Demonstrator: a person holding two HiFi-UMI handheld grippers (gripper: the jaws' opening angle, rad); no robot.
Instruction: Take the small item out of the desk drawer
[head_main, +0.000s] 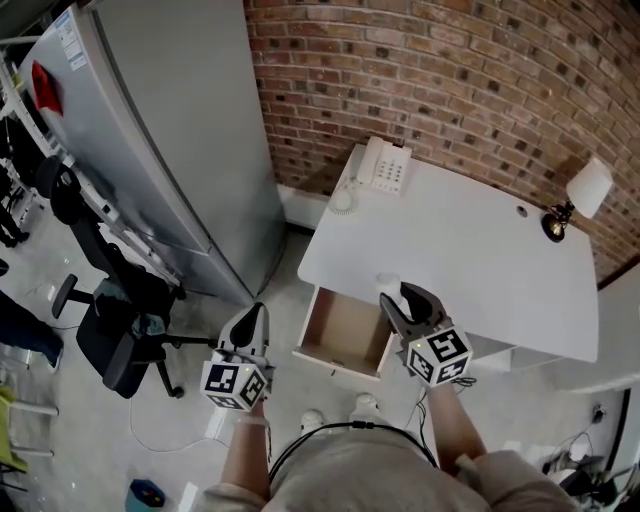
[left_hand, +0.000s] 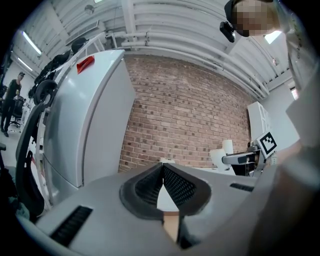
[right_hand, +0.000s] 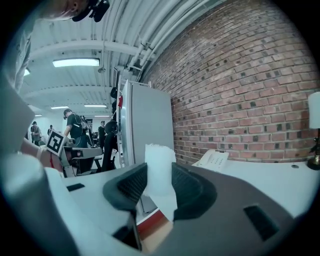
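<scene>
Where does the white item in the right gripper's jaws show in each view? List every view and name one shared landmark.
Head view: white item at centre, at the right gripper tips.
Left gripper view: white item right of centre, small, before the brick wall.
Right gripper view: white item at centre, clamped between the jaws.
Shared landmark: brick wall.

Left gripper (left_hand: 162, 169) fingers (left_hand: 178, 187) pressed together at tips; brick wall (left_hand: 190, 120) ahead, tall grey cabinet (left_hand: 85, 115) left.

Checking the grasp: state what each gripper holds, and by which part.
The right gripper pinches a small white rectangular item by its two sides, with its top standing clear above the jaws. The left gripper is shut and empty.
</scene>
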